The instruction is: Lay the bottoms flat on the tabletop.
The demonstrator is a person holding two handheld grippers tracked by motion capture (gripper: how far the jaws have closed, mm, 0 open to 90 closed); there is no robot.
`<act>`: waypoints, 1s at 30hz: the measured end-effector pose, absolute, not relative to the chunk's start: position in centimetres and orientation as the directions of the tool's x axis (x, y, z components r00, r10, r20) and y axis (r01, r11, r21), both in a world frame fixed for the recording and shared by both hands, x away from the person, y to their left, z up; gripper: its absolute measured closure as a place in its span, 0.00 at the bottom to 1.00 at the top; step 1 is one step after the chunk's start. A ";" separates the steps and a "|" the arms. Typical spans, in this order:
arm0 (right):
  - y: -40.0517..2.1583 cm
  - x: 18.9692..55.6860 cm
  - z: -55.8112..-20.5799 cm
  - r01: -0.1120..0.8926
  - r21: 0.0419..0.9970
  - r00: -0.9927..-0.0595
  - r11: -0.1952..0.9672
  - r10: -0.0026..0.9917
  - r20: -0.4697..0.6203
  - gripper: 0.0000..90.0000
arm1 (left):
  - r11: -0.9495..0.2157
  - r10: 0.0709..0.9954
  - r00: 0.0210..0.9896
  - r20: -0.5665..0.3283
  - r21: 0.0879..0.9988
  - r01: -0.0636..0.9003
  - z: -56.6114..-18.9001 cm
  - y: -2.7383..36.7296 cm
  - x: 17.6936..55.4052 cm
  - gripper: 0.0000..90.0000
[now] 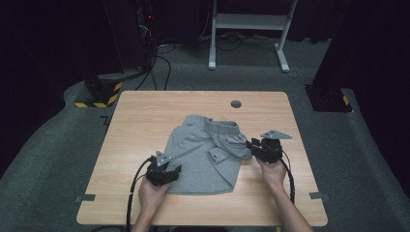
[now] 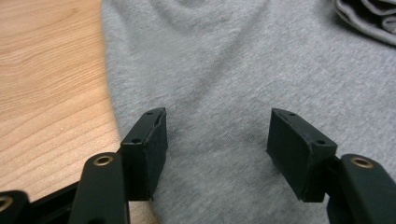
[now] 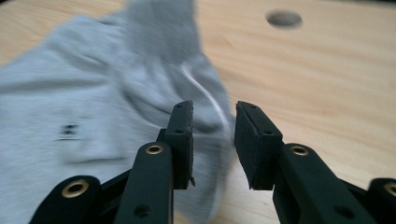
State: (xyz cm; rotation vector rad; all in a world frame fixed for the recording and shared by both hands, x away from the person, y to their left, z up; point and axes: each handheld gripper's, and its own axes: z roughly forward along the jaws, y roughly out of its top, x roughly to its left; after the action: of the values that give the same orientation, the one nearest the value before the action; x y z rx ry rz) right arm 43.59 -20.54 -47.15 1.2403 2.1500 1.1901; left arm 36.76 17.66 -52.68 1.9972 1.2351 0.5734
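Wood table (image 1: 145,116): grey shorts (image 1: 203,154) flat; L gripper (image 1: 170,173), R gripper (image 1: 250,144) jaws apart, empty.

The hand-held gripper (image 2: 217,140) hovers spread over grey shorts (image 2: 243,70) beside bare table (image 2: 46,70).

— Black two-jaw grippers: left gripper (image 1: 164,171), right gripper (image 1: 264,148), each topped with a grey three-cornered plate.
— Brass rivets, small screw holes in the pads (image 2: 299,151), thick black cables (image 1: 131,193), bare forearms.

motion blur smears the grey shorts (image 3: 93,102) in the right gripper view.
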 end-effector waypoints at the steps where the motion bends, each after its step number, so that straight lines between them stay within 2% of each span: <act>1: -20.2 43.0 -46.8 0.493 0.831 -0.549 0.259 0.833 0.066 0.74 | -0.293 0.895 0.445 0.004 0.759 0.582 -52.7 17.7 36.8 0.42; 2: -20.2 43.0 -46.8 0.493 0.831 -0.549 0.259 0.833 0.066 0.74 | -0.293 0.895 0.445 0.004 0.759 0.582 -52.7 17.7 36.8 0.42; 3: -19.5 41.9 -46.4 0.449 0.843 -0.588 0.295 0.808 0.031 0.74 | -0.293 0.895 0.445 0.005 0.759 0.581 -52.7 17.7 36.8 0.42; 6: -18.3 41.2 -46.7 0.435 0.834 -0.635 0.340 0.772 0.016 0.72 | -0.294 0.895 0.446 0.005 0.759 0.581 -52.7 17.7 36.8 0.42; 11: -16.8 42.0 -48.2 0.445 0.809 -0.640 0.385 0.768 -0.013 0.64 | -0.291 0.896 0.444 0.004 0.759 0.582 -52.7 17.6 36.8 0.42; 14: -16.0 42.7 -48.9 0.467 0.787 -0.639 0.403 0.769 -0.015 0.64 | -0.293 0.895 0.445 0.004 0.759 0.582 -52.7 17.7 36.8 0.42; 17: -15.5 43.2 -49.2 0.490 0.752 -0.635 0.440 0.771 -0.037 0.76 | -0.293 0.895 0.445 0.004 0.758 0.582 -52.7 17.7 36.8 0.42; 19: -15.7 43.5 -49.3 0.502 0.736 -0.646 0.455 0.763 -0.031 0.91 | -0.294 0.895 0.446 0.005 0.759 0.581 -52.7 17.7 36.8 0.42; 21: -15.9 43.6 -49.2 0.501 0.724 -0.656 0.475 0.754 -0.041 0.99 | -0.292 0.896 0.445 0.004 0.759 0.582 -52.7 17.6 36.8 0.42; 22: -16.0 43.7 -49.1 0.501 0.719 -0.663 0.482 0.748 -0.039 1.00 | -0.292 0.895 0.445 0.004 0.759 0.582 -52.7 17.6 36.8 0.42; 25: -16.2 43.7 -48.9 0.507 0.715 -0.660 0.482 0.750 -0.038 1.00 | -0.295 0.895 0.447 0.005 0.758 0.582 -52.7 17.7 36.8 0.42; 27: -16.4 43.3 -48.3 0.464 0.754 -0.660 0.465 0.749 -0.056 0.86 | -0.293 0.895 0.446 0.004 0.759 0.582 -52.7 17.7 36.8 0.42; 29: -16.2 43.1 -47.9 0.443 0.776 -0.670 0.448 0.741 -0.046 0.79 | -0.295 0.895 0.447 0.005 0.758 0.581 -52.7 17.7 36.8 0.42; 30: -16.2 43.1 -47.9 0.443 0.776 -0.670 0.448 0.741 -0.046 0.79 | -0.295 0.895 0.447 0.005 0.758 0.581 -52.7 17.7 36.8 0.42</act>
State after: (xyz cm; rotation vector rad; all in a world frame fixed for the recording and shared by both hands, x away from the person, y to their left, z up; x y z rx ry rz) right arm 43.07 -16.21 -47.85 1.0020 2.3241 1.0796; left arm 36.76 17.66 -52.67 2.0002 1.2335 0.5724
